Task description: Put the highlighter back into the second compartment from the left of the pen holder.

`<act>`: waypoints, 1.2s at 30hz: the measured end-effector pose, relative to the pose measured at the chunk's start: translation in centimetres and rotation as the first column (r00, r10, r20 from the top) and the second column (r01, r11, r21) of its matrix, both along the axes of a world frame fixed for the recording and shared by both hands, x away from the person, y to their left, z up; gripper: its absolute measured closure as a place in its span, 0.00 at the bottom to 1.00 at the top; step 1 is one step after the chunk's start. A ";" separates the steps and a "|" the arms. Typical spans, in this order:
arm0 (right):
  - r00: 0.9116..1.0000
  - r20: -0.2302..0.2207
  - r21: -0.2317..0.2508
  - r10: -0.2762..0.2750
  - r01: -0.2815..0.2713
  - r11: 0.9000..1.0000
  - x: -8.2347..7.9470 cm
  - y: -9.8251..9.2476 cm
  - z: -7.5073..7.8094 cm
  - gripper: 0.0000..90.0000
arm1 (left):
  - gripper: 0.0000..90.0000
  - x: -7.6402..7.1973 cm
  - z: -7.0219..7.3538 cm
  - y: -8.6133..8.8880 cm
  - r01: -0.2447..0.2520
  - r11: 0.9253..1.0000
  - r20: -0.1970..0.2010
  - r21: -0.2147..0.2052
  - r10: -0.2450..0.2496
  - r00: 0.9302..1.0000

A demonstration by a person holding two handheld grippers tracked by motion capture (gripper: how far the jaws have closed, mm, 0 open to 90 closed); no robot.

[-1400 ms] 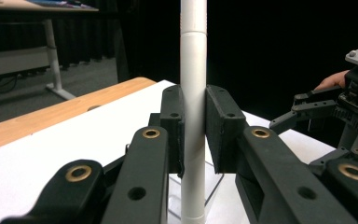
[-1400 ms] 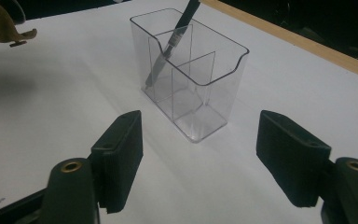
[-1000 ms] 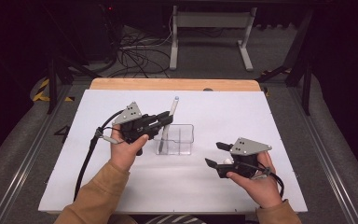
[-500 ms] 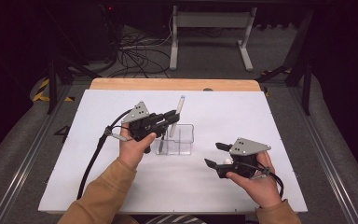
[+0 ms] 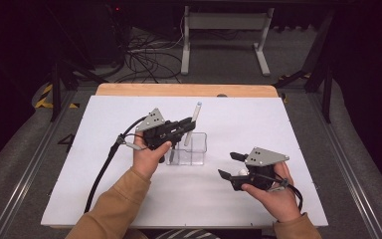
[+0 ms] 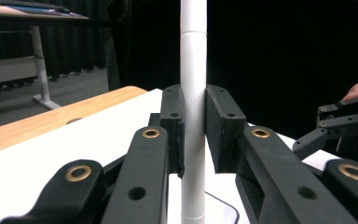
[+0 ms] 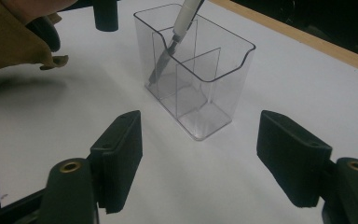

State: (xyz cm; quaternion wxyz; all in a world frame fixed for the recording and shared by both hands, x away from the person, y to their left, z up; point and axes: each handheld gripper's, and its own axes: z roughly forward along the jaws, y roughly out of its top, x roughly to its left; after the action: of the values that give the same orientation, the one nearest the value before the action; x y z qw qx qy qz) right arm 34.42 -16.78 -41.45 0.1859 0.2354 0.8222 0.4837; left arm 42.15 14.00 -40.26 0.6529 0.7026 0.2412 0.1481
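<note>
The white pen (image 5: 195,118), likely light, stiff and slippery, stands centre-frame clamped mid-barrel by the left gripper (image 5: 186,124), tip inside the clear organiser (image 5: 199,149); the right gripper (image 5: 229,165) gapes empty

clear divided container (image 5: 190,149) at frame centre on table (image 5: 104,189), white-handled knife (image 5: 194,117) standing in its far compartment, left gripper (image 5: 189,124) just left, right gripper (image 5: 227,165) lower right
</note>
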 end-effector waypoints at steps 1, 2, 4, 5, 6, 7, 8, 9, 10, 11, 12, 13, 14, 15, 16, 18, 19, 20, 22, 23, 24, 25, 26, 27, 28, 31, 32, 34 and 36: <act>1.000 0.001 0.001 0.000 0.000 1.000 0.0 0.0 0.0 0.36 | 0.87 0.0 0.0 0.0 0.002 1.000 0.001 0.002 -0.002 1.000; 1.000 0.001 0.002 0.000 0.000 1.000 0.0 0.0 0.0 0.36 | 0.87 0.0 -0.1 0.0 0.005 1.000 0.001 0.006 -0.005 1.000; 1.000 0.003 0.003 0.000 0.000 1.000 0.0 0.0 0.1 0.36 | 0.87 0.0 -0.2 -0.1 0.009 1.000 0.002 0.016 -0.009 1.000; 1.000 0.002 0.004 0.000 0.000 1.000 0.0 0.0 0.1 0.36 | 0.87 0.0 -0.3 -0.1 0.011 1.000 0.002 0.024 -0.011 1.000; 1.000 0.003 0.004 0.000 0.000 1.000 -0.1 -0.1 0.1 0.36 | 0.87 0.1 -0.4 -0.1 0.014 0.999 -0.002 0.031 -0.014 1.000; 1.000 0.005 0.004 0.000 0.000 1.000 -0.1 -0.1 0.1 0.36 | 0.87 0.1 -0.6 -0.1 0.014 0.999 -0.006 0.035 -0.014 1.000; 1.000 0.005 0.004 0.001 -0.001 1.000 -0.1 -0.1 0.1 0.36 | 0.87 0.2 -0.7 -0.1 0.013 0.999 -0.008 0.045 -0.013 1.000; 1.000 0.004 0.004 0.001 -0.001 1.000 -0.1 0.0 0.1 0.36 | 0.87 0.2 -0.8 -0.2 0.014 0.999 -0.006 0.050 -0.013 1.000; 1.000 0.004 0.004 0.002 -0.002 1.000 -0.1 0.0 0.1 0.36 | 0.87 0.2 -0.9 -0.2 0.016 0.999 -0.011 0.047 -0.015 1.000; 1.000 0.004 0.003 0.002 -0.003 1.000 -0.1 0.0 0.1 0.36 | 0.87 0.2 -0.9 -0.2 0.014 0.999 -0.010 0.050 -0.013 1.000; 1.000 0.004 0.003 0.004 -0.004 1.000 -0.1 0.0 0.1 0.36 | 0.87 0.2 -0.9 -0.2 0.010 0.998 -0.006 0.055 -0.009 1.000; 1.000 0.004 0.004 0.004 -0.004 1.000 -0.1 0.0 0.1 0.36 | 0.87 0.2 -0.9 -0.2 0.011 0.998 -0.009 0.058 -0.010 1.000; 1.000 0.003 0.004 0.004 -0.004 1.000 -0.1 0.0 0.1 0.36 | 0.87 0.2 -1.0 -0.2 0.012 0.998 -0.009 0.065 -0.011 1.000; 1.000 0.004 0.004 0.004 -0.004 1.000 -0.1 0.0 0.1 0.36 | 0.87 0.2 -1.1 -0.2 0.011 0.998 -0.013 0.064 -0.011 1.000; 1.000 0.006 0.004 0.004 -0.004 1.000 -0.1 0.0 0.1 0.36 | 0.87 0.3 -1.1 -0.2 0.011 0.998 -0.014 0.069 -0.010 1.000; 1.000 0.005 0.003 0.005 -0.005 1.000 -0.1 0.0 0.1 0.36 | 0.87 0.3 -1.2 -0.2 0.012 0.997 -0.022 0.071 -0.010 1.000; 1.000 0.005 0.003 0.005 -0.005 1.000 -0.1 0.0 0.1 0.35 | 0.87 0.3 -1.3 -0.2 0.011 0.997 -0.024 0.071 -0.010 1.000; 1.000 0.004 0.003 0.005 -0.005 1.000 -0.1 0.0 0.1 0.35 | 0.87 0.3 -1.3 -0.2 0.012 0.997 -0.028 0.071 -0.010 1.000; 1.000 0.003 0.003 0.007 -0.007 1.000 -0.1 0.0 0.1 0.35 | 0.87 0.4 -1.4 -0.1 0.011 0.997 -0.030 0.078 -0.009 1.000; 1.000 0.003 0.002 0.008 -0.008 1.000 -0.1 0.1 0.1 0.35 | 0.87 0.4 -1.5 -0.1 0.013 0.997 -0.035 0.081 -0.010 0.999; 1.000 0.003 0.002 0.008 -0.008 1.000 -0.2 0.1 0.1 0.35 | 0.87 0.4 -1.5 -0.1 0.015 0.996 -0.036 0.085 -0.012 0.999; 1.000 0.003 0.002 0.008 -0.008 1.000 -0.2 0.1 0.1 0.35 | 0.87 0.4 -1.6 -0.2 0.015 0.996 -0.039 0.088 -0.012 0.999; 1.000 0.005 0.002 0.009 -0.009 1.000 -0.1 0.1 0.1 0.35 | 0.87 0.4 -1.6 -0.2 0.019 0.996 -0.044 0.091 -0.015 0.999; 1.000 0.005 0.002 0.009 -0.009 1.000 -0.2 0.1 0.1 0.35 | 0.87 0.4 -1.7 -0.2 0.019 0.996 -0.045 0.092 -0.015 0.999; 1.000 0.006 0.002 0.009 -0.009 1.000 -0.2 0.0 0.1 0.35 | 0.87 0.4 -1.7 -0.2 0.017 0.995 -0.045 0.098 -0.013 0.999; 1.000 0.006 0.003 0.010 -0.010 1.000 -0.2 0.0 0.1 0.35 | 0.87 0.3 -1.9 -0.3 0.017 0.993 -0.052 0.115 -0.011 0.999; 1.000 0.006 0.004 0.011 -0.011 1.000 -0.2 0.0 0.1 0.35 | 0.87 0.3 -1.9 -0.2 0.018 0.992 -0.054 0.125 -0.011 0.998; 1.000 0.007 0.004 0.011 -0.011 1.000 -0.2 0.0 0.2 0.35 | 0.87 0.2 -2.0 -0.2 0.017 0.990 -0.054 0.137 -0.010 0.998; 1.000 0.008 0.005 0.010 -0.011 1.000 -0.2 0.0 0.2 0.35 | 0.87 0.1 -2.0 -0.1 0.013 0.991 -0.058 0.135 -0.005 0.998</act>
State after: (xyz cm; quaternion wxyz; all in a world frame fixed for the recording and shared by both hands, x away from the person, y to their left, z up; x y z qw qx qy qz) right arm 34.21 -16.81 -41.25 0.1860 0.2296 0.8216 0.4875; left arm 42.26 13.90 -42.26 0.5974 0.7501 0.2460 0.1411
